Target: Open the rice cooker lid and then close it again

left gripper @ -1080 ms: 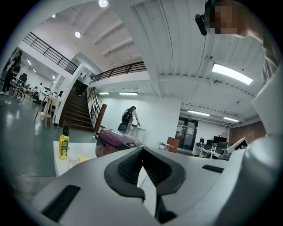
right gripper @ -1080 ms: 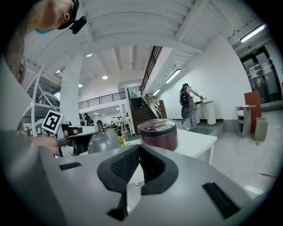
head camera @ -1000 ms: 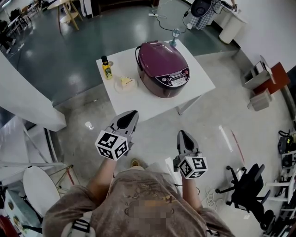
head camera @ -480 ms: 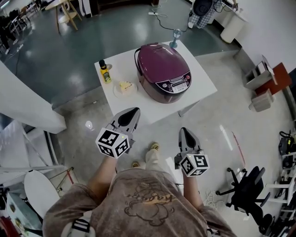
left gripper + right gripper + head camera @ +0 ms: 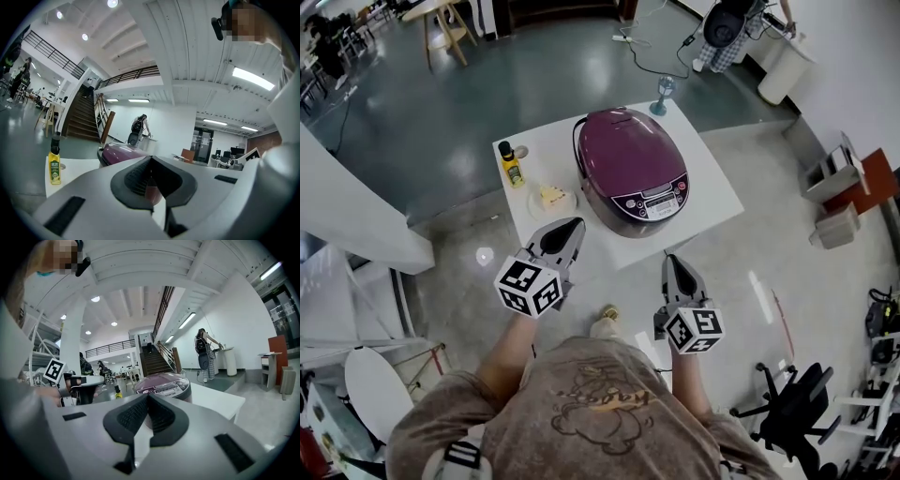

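A purple rice cooker with its lid down stands on a white table; its control panel faces me. It also shows in the left gripper view as the rice cooker and in the right gripper view as the rice cooker. My left gripper is shut and empty, its tip over the table's near edge, short of the cooker. My right gripper is shut and empty too, just off the table's near edge below the cooker's front.
On the table's left part stand a yellow oil bottle and a small plate with a piece of cake. A glass stands at the far edge. An office chair is at the right, a stool far back.
Both grippers and I have come closer to the table; the cooker now sits nearer in the head view. The left gripper's tip has reached the table's edge. Both stay shut.
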